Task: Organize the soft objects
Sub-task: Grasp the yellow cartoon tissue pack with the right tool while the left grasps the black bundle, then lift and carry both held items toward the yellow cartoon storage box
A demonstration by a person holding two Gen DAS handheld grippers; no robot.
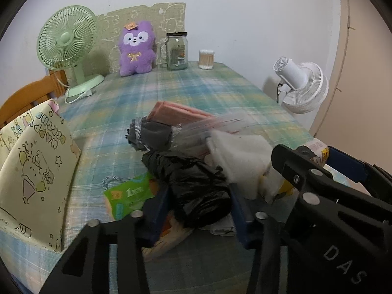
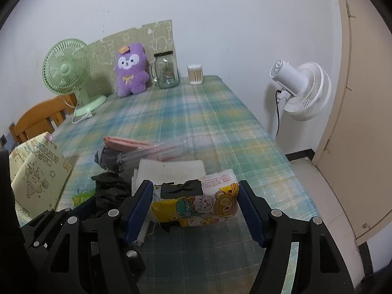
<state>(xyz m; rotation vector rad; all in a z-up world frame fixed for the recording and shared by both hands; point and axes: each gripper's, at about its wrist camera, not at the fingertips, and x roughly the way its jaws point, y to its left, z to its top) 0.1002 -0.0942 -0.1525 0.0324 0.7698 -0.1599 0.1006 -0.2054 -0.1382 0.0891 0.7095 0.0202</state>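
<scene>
Left gripper [image 1: 199, 210] pinching black plastic bag [image 1: 196, 186], right gripper [image 2: 196, 210] straddling tissue pack [image 2: 203, 201]

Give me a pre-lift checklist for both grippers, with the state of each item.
1. Black bag between left gripper fingers: ok.
2. Left pads pressing the bag: ok, they touch both sides.
3. Tissue pack between right gripper fingers: ok.
4. Right pads pressing the pack: not ok, a gap shows at the right finger.
5. White foam free of the bag: cannot tell, they overlap.
6. Basket open for drop-off: ok.
</scene>
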